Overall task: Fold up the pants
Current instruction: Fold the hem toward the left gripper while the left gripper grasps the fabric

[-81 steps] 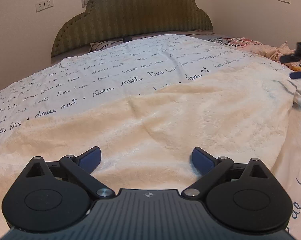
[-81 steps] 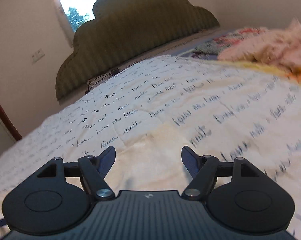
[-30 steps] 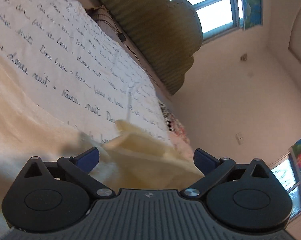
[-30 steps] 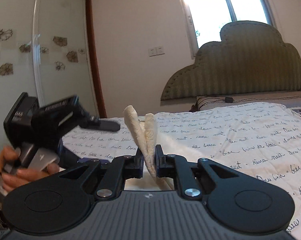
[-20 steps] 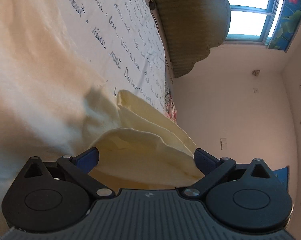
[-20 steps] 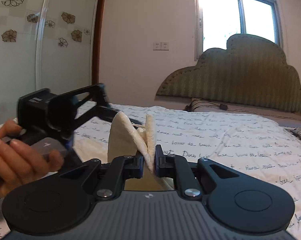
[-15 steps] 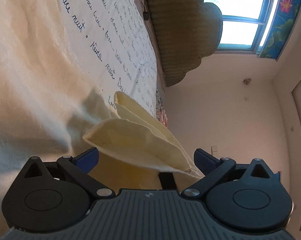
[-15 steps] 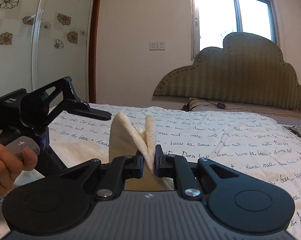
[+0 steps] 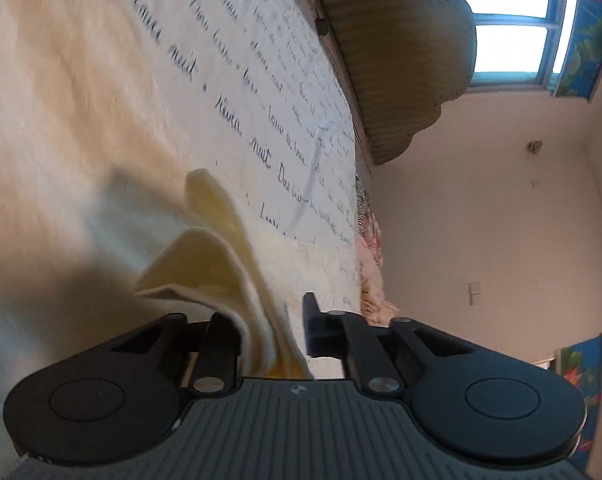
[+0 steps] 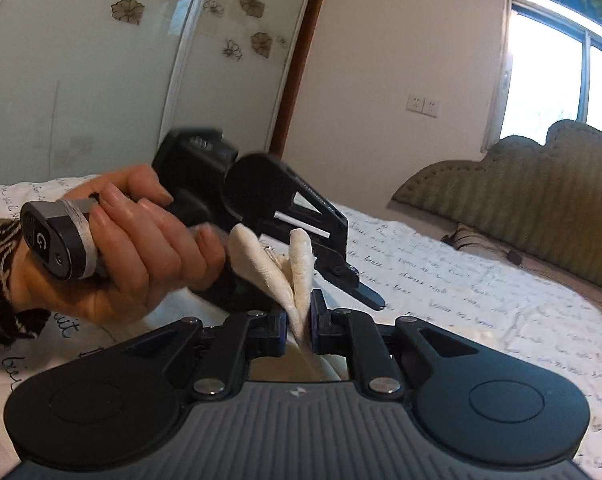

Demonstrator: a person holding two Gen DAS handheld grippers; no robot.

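Observation:
Cream pants [image 9: 61,120] lie spread on the bed, and one edge is lifted into a doubled fold [image 9: 205,256]. My left gripper [image 9: 269,320] is rolled on its side and its jaws are closing on that fold, which fills the gap between them. In the right wrist view my right gripper [image 10: 299,320] is shut on another part of the pants edge [image 10: 257,256], which sticks up in two flaps. The left gripper [image 10: 365,296] reaches in right behind these flaps, held by a hand [image 10: 133,232].
A white bedspread with dark handwriting [image 10: 461,280] covers the bed. The green padded headboard [image 10: 541,184] stands at the far end under a window. A glass sliding door with flower prints [image 10: 101,80] is to the left. Patterned clothing [image 9: 369,248] lies at the bed's far side.
The left gripper's jaws went from wide open to closed around the raised fold. The right gripper rolled and moved sideways with its cloth, and the left gripper and hand now sit much closer to it.

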